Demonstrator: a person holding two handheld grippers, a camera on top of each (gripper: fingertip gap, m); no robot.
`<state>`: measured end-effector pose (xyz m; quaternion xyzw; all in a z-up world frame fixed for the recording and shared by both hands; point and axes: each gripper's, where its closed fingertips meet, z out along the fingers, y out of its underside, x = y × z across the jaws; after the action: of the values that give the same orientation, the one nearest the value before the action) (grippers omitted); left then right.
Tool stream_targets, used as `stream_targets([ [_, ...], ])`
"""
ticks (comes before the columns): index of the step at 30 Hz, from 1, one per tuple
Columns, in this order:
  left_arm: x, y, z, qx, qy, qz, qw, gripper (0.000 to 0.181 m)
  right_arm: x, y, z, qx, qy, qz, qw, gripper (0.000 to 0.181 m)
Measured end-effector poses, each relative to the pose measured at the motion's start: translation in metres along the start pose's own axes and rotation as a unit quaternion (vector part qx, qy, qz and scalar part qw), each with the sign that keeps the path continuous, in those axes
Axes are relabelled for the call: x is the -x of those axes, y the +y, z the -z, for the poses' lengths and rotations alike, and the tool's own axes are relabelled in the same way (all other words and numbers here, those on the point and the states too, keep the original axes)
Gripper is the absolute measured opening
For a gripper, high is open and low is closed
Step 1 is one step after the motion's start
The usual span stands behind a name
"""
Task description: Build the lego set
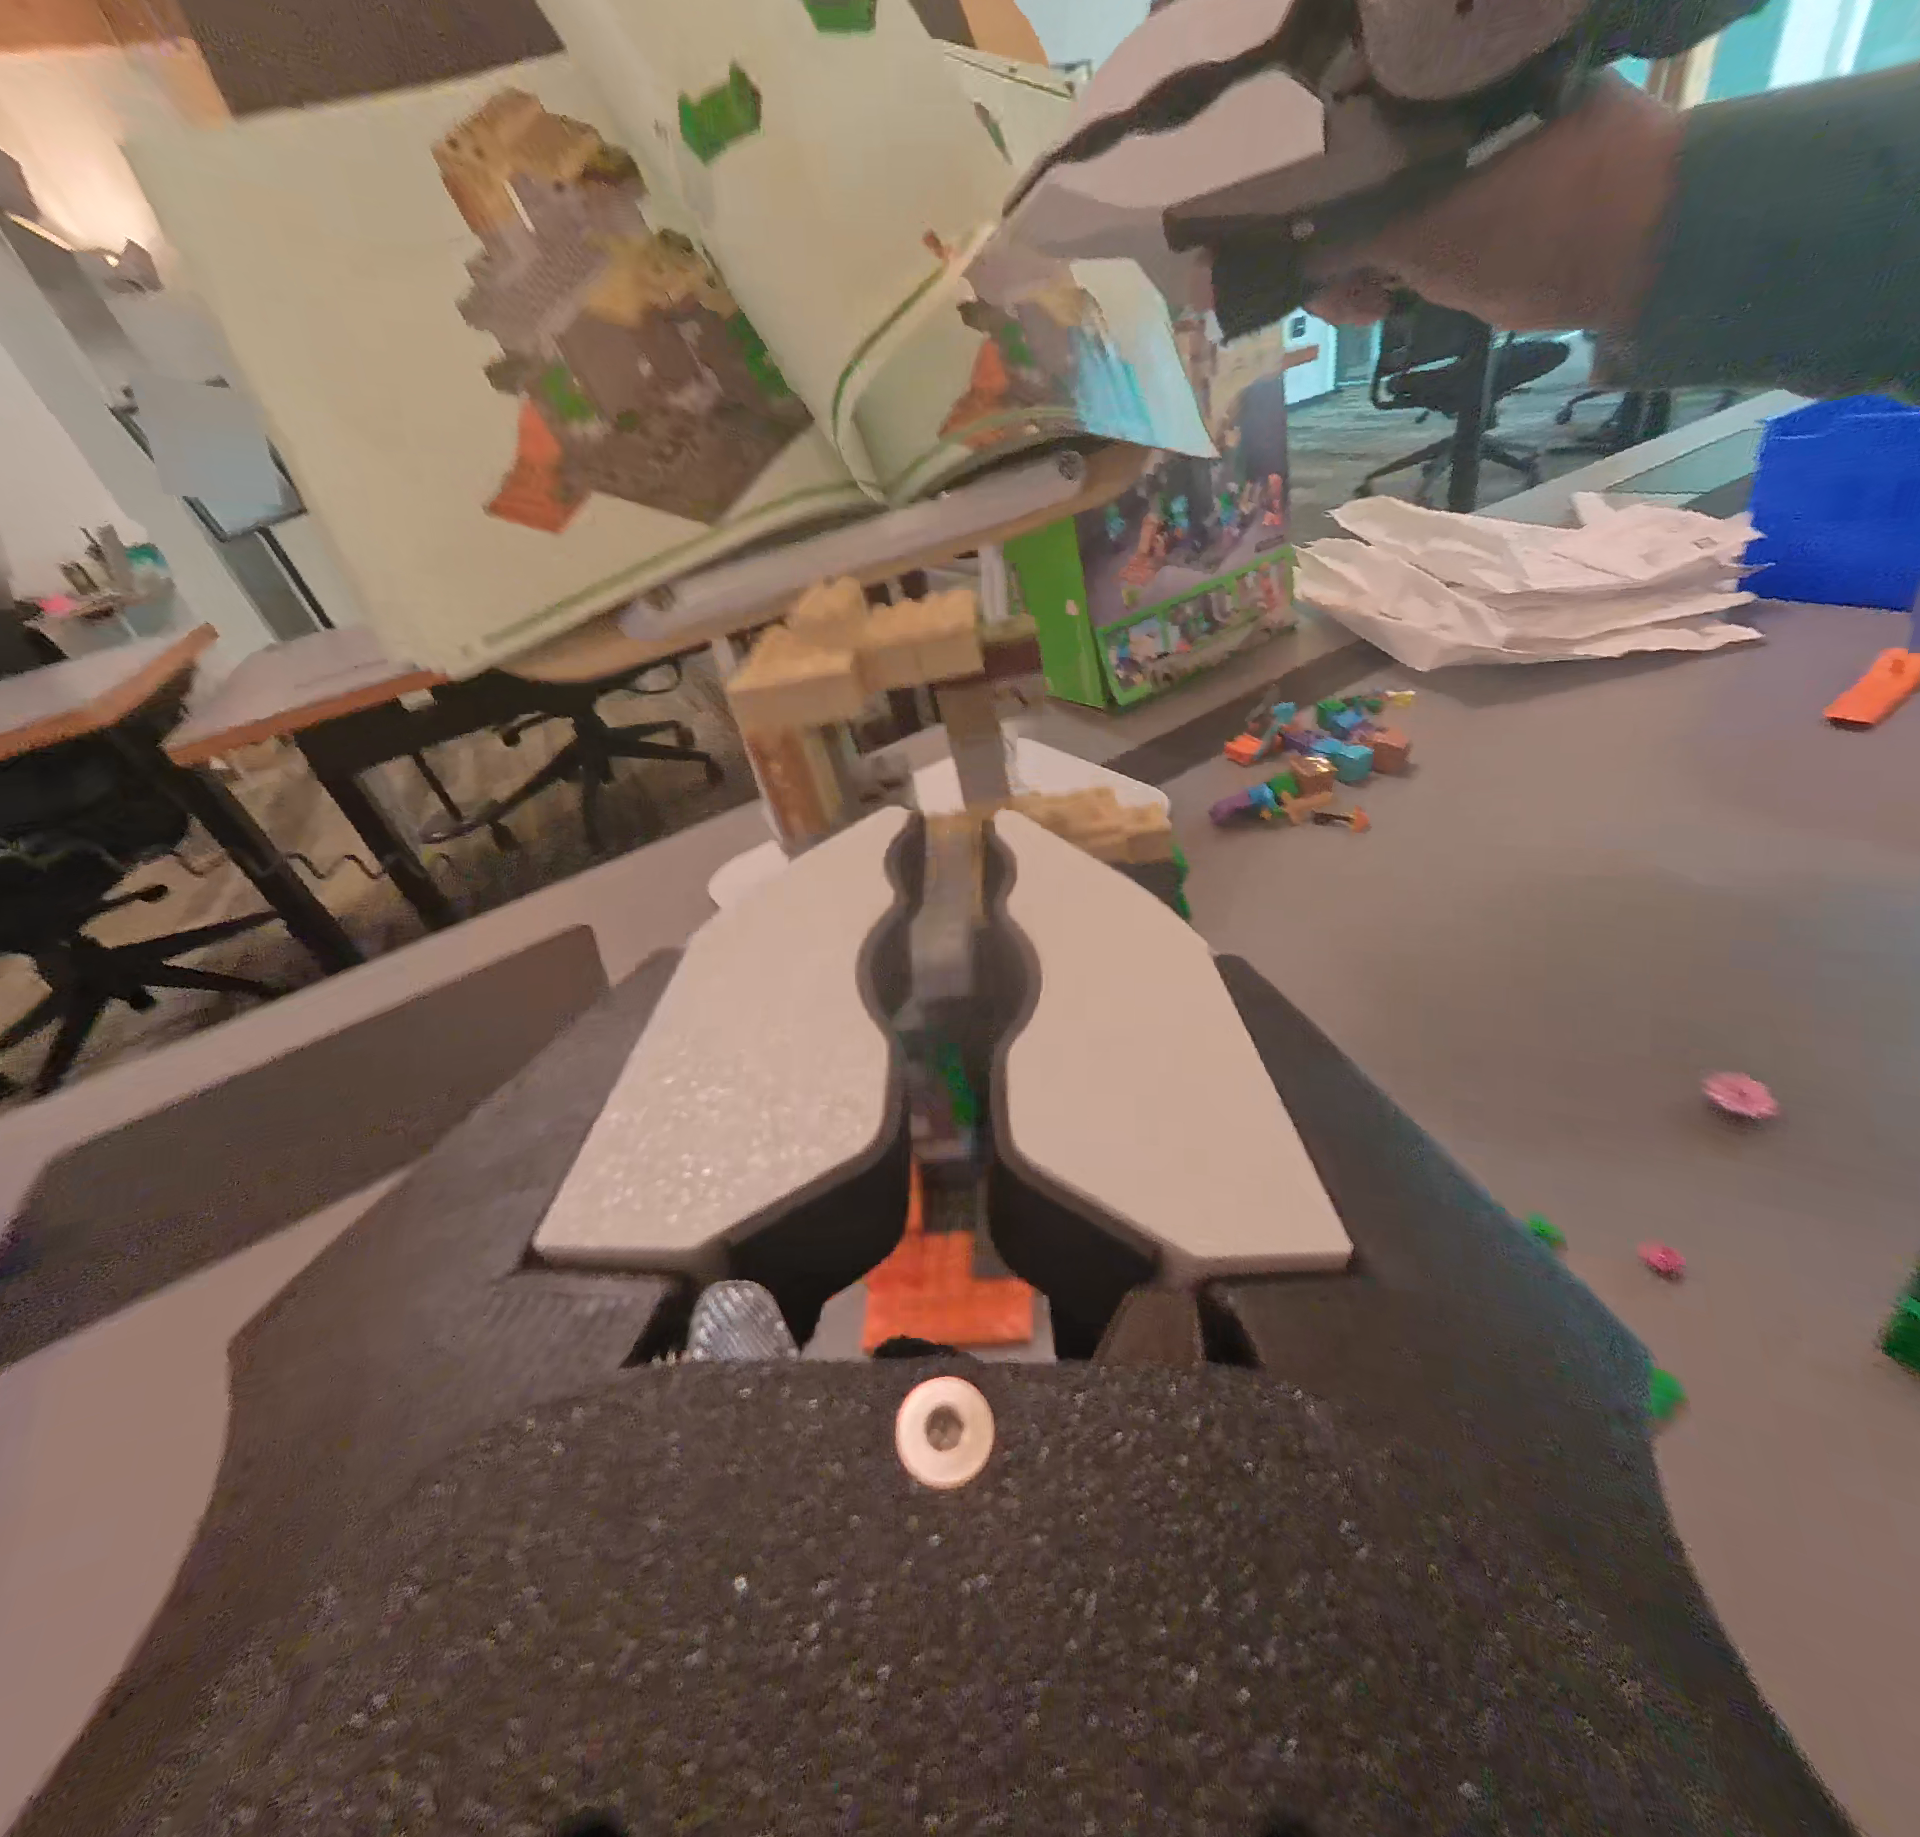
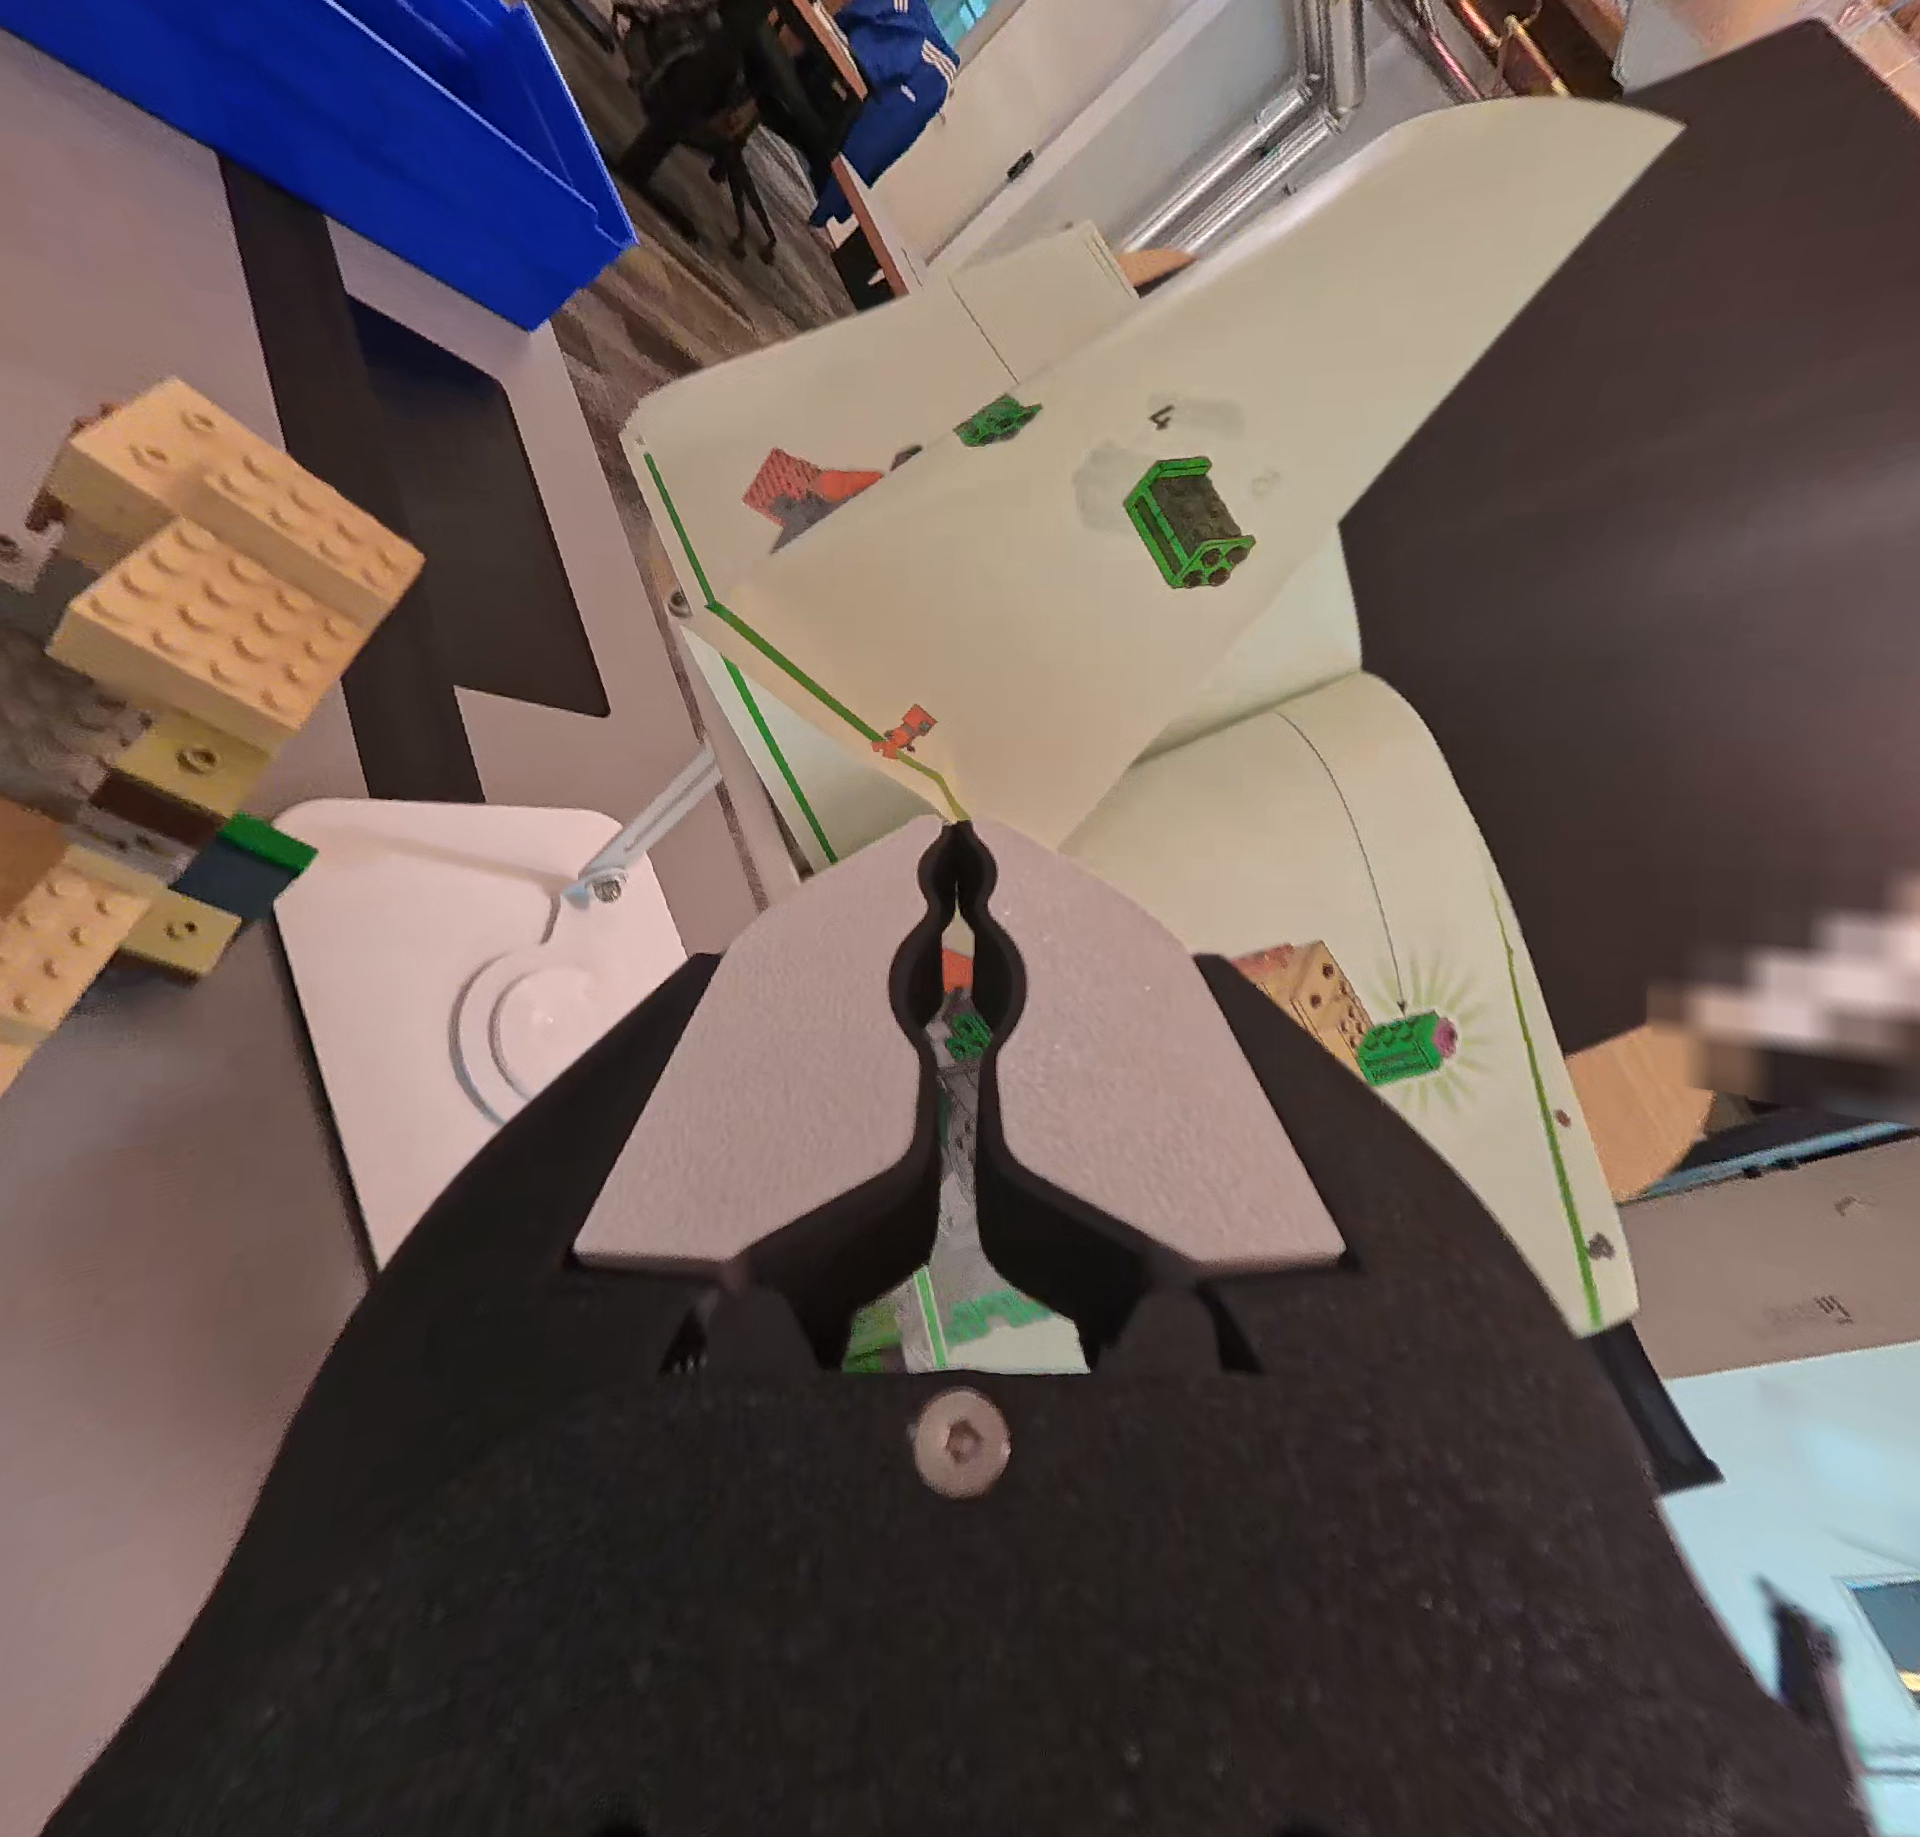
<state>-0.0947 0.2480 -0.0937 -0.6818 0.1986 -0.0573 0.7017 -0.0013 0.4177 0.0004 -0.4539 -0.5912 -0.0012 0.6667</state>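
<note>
Lego model [image 1: 940, 966] is sitting clamped between left gripper [image 1: 951, 831] fingers; right gripper [image 2: 958, 829] is pinching instruction booklet [image 2: 1039, 644] page corner.

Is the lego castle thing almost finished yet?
Not yet. The tan and grey lego build already stands partly made. The right gripper is pinching a page of the instruction booklet. Loose pieces wait on the table.
</note>
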Motion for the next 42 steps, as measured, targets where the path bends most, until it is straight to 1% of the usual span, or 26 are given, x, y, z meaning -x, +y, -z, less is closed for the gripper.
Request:
stream_targets([
  [2,0.009,-0.010,-0.013,-0.002,-0.007,-0.007,1.000,0.015,0.004,-0.006,-0.005,-0.005,0.000,-0.001,1.000,0.000],
  [9,0.038,-0.045,-0.072,-0.003,-0.027,-0.044,0.999,0.015,0.013,-0.012,-0.023,-0.007,-0.002,-0.003,1.000,0.000],
  [11,0.047,-0.055,-0.087,0.002,-0.018,-0.022,1.000,0.016,0.016,-0.014,-0.027,-0.009,-0.004,-0.001,1.000,0.000],
  [14,0.068,-0.074,-0.106,-0.003,-0.005,0.040,0.999,0.018,0.024,-0.017,-0.034,-0.015,-0.008,0.006,1.000,0.000],
  [16,0.079,-0.085,-0.118,0.009,0.013,0.076,0.997,0.031,0.029,-0.020,-0.042,-0.020,-0.012,0.010,1.000,0.000],
  [19,0.092,-0.099,-0.135,0.023,0.019,0.106,0.994,0.050,0.036,-0.026,-0.055,-0.027,-0.017,0.011,0.999,0.000],
  [22,0.103,-0.108,-0.150,0.034,0.017,0.124,0.992,0.058,0.043,-0.034,-0.068,-0.035,-0.018,0.015,0.999,0.000],
  [25,0.111,-0.103,-0.169,0.071,0.009,0.124,0.990,0.063,0.047,-0.039,-0.079,-0.037,-0.018,0.019,0.999,0.000],
  [26,0.115,-0.099,-0.174,0.084,0.003,0.124,0.989,0.061,0.049,-0.040,-0.082,-0.039,-0.017,0.022,0.999,0.000],
  [27,0.121,-0.093,-0.178,0.102,-0.014,0.116,0.988,0.054,0.050,-0.041,-0.083,-0.040,-0.018,0.023,0.999,0.000],
  [28,0.130,-0.086,-0.179,0.119,-0.036,0.104,0.987,0.042,0.051,-0.042,-0.083,-0.042,-0.016,0.020,0.999,0.000],
  [30,0.141,-0.077,-0.179,0.126,-0.060,0.099,0.985,0.021,0.053,-0.046,-0.076,-0.054,-0.026,-0.003,0.998,0.000],
  [32,0.151,-0.069,-0.174,0.126,-0.072,0.096,0.985,0.012,0.053,-0.047,-0.063,-0.067,-0.037,-0.032,0.997,0.000],
  [35,0.164,-0.052,-0.169,0.140,-0.084,0.089,0.983,0.011,0.048,-0.033,-0.048,-0.050,-0.059,-0.081,0.994,0.000],
  [38,0.180,-0.040,-0.164,0.151,-0.098,0.075,0.981,0.017,0.032,-0.012,-0.037,-0.024,-0.057,-0.119,0.991,0.000],
  [42,0.199,-0.038,-0.151,0.146,-0.120,0.077,0.979,0.017,0.010,0.014,-0.029,0.010,-0.045,-0.157,0.987,0.000],
])
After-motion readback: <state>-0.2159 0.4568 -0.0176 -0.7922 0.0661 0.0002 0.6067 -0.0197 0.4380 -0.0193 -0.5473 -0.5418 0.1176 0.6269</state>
